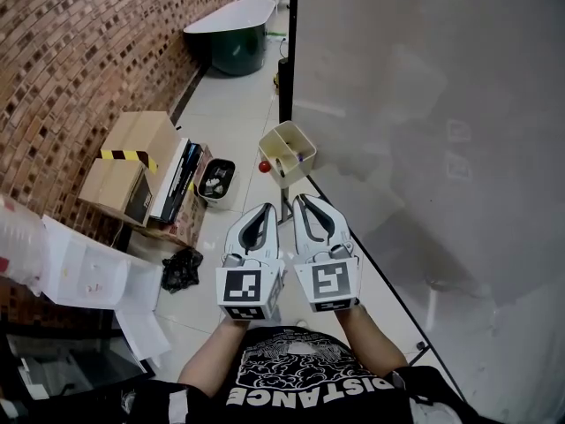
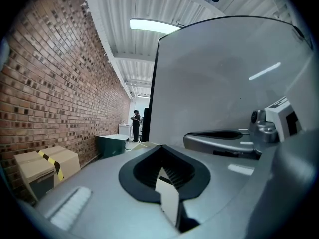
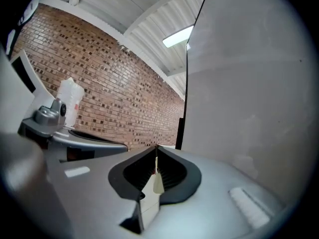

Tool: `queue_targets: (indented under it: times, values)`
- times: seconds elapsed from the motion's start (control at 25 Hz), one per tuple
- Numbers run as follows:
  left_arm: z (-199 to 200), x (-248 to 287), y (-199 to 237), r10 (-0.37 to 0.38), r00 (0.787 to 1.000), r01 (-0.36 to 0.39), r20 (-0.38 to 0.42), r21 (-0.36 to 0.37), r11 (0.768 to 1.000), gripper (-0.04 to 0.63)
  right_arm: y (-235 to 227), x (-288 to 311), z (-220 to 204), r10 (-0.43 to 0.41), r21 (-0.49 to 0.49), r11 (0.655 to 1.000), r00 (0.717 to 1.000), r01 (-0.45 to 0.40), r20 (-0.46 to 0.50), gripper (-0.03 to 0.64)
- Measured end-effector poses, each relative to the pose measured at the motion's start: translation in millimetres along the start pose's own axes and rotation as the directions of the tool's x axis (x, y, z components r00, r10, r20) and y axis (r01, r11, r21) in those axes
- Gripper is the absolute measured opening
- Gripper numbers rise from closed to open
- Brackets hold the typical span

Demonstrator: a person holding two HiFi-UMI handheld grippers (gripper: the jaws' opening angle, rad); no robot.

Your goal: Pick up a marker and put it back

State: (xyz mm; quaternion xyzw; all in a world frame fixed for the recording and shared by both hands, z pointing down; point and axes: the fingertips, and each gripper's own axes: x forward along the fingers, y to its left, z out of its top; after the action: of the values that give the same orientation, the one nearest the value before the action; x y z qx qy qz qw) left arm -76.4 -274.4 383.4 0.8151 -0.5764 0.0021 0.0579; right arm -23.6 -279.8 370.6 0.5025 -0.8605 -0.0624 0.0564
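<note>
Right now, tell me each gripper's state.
Left gripper: shut, holding nothing.
Right gripper: shut, holding nothing.

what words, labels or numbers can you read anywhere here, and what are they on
"DISTANCE": printed across the black shirt.
On the marker cubes: square code patterns only, no letters.
On the papers and cardboard boxes: any print is too small to read.

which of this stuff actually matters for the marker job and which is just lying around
For the job:
- beige holder at the whiteboard edge, with what looks like a marker inside
- left gripper and right gripper, both shut and empty

Just lying about:
- cardboard boxes
- small bin
- black bundle
- loose papers
- dark tub
</note>
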Motion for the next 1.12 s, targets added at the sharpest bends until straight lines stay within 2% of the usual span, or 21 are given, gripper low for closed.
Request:
queue_targets:
  times: [0.32, 0.48, 0.76, 1.12]
  values:
    - [5, -20, -27, -0.007, 0.999, 0.007, 0.033, 0.019, 1.0, 0.006, 3, -35, 15, 0.016, 0.024, 1.0, 0.999, -0.017, 0.034, 0.0]
    - [10, -32, -42, -0.013, 1.0, 0.012, 0.022, 0.021, 1.0, 0.006, 4, -50, 21, 0.037, 0.048, 0.998, 0.998, -0.039, 0.045, 0.0]
    - [15, -50, -57, 0.001, 0.999, -0.002, 0.051, 0.032, 0.999, 0.006, 11, -71, 24, 0.079, 0.083, 0.993, 0.995, -0.083, 0.061, 0.0]
    - [17, -61, -65, 0.014, 0.998, -0.017, 0.058, 0.052, 0.999, 0.006, 12, -84, 24, 0.083, 0.078, 0.993, 0.994, -0.088, 0.064, 0.0]
